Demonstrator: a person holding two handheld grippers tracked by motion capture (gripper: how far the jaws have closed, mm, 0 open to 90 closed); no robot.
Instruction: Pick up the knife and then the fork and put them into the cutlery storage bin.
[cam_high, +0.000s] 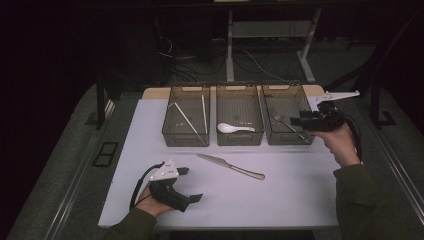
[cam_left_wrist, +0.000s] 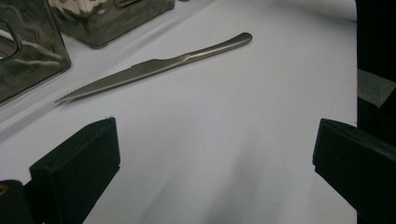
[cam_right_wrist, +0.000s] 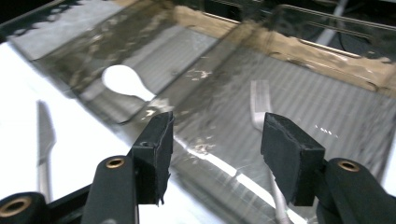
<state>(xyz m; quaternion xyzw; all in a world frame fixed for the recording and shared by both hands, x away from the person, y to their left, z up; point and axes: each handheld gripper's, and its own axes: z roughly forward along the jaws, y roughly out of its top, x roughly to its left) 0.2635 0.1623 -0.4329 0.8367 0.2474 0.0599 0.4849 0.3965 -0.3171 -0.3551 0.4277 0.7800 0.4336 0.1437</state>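
Note:
A steel table knife (cam_high: 230, 166) (cam_left_wrist: 159, 65) lies on the white table top, in front of three clear bins. A fork (cam_high: 287, 124) (cam_right_wrist: 260, 105) rests in the right bin (cam_high: 285, 139). My right gripper (cam_high: 295, 120) (cam_right_wrist: 215, 140) hovers over that bin's right side, open, with nothing between its jaws; the fork lies below and beyond them. My left gripper (cam_high: 192, 184) (cam_left_wrist: 215, 158) rests near the front left of the table, open and empty, pointing toward the knife.
The middle bin (cam_high: 240, 141) holds a white spoon (cam_high: 232, 128) (cam_right_wrist: 123, 81). Chopsticks (cam_high: 192, 117) lie in the left bin (cam_high: 182, 142). The white table top (cam_high: 280, 200) ends just before the person's sleeves. Desk legs and cables stand behind the table.

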